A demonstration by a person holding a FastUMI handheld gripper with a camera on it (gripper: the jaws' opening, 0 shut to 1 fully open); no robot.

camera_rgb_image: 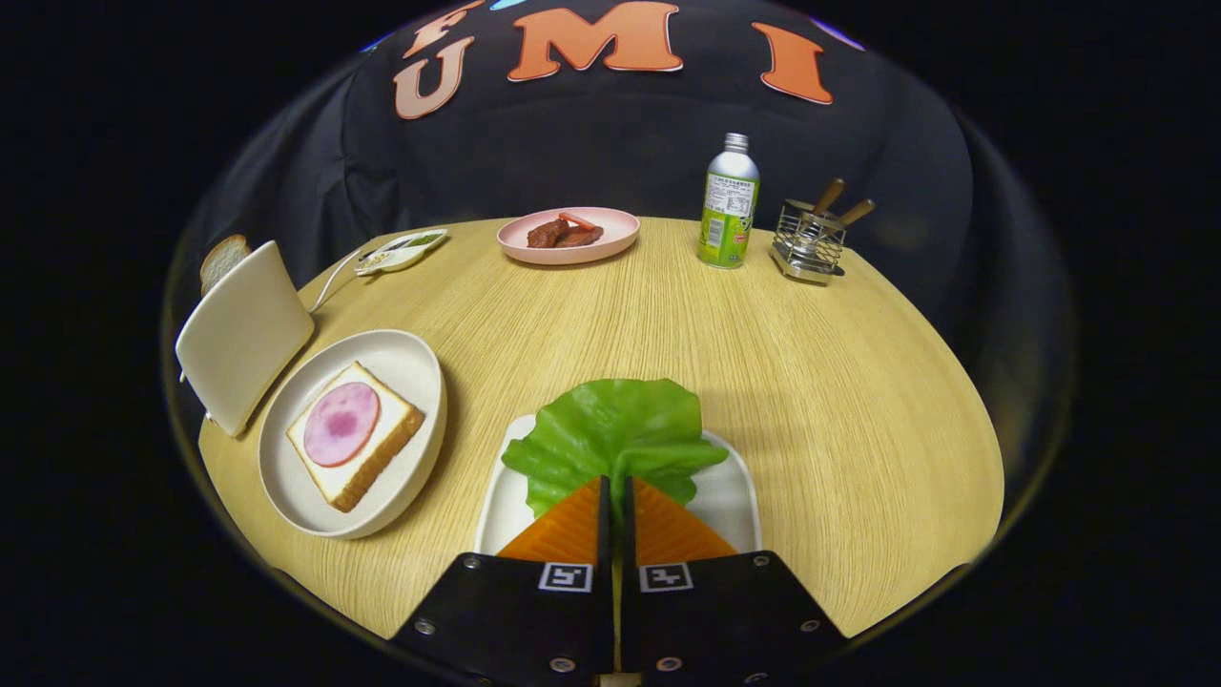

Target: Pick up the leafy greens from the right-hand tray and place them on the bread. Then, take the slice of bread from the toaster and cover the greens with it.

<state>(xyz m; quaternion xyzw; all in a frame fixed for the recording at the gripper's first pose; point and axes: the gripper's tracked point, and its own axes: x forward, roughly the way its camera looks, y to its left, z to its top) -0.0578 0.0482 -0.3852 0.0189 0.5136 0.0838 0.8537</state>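
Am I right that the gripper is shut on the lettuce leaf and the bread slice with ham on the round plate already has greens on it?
Not quite. In the gripper view, the bread slice carries only ham; the lettuce leaf is pinched in the gripper above its tray.

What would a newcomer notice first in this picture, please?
First the big green lettuce leaf, pinched between the closed fingers of the gripper above the white tray. Next, beyond it to the left, the bread slice with ham on a round plate, beside the toaster.

Round wooden table (610, 315) bears toaster (243, 334), white plate (405, 382), tray (734, 496), pink plate (610, 234), bottle (729, 200), wire caddy (809, 246)
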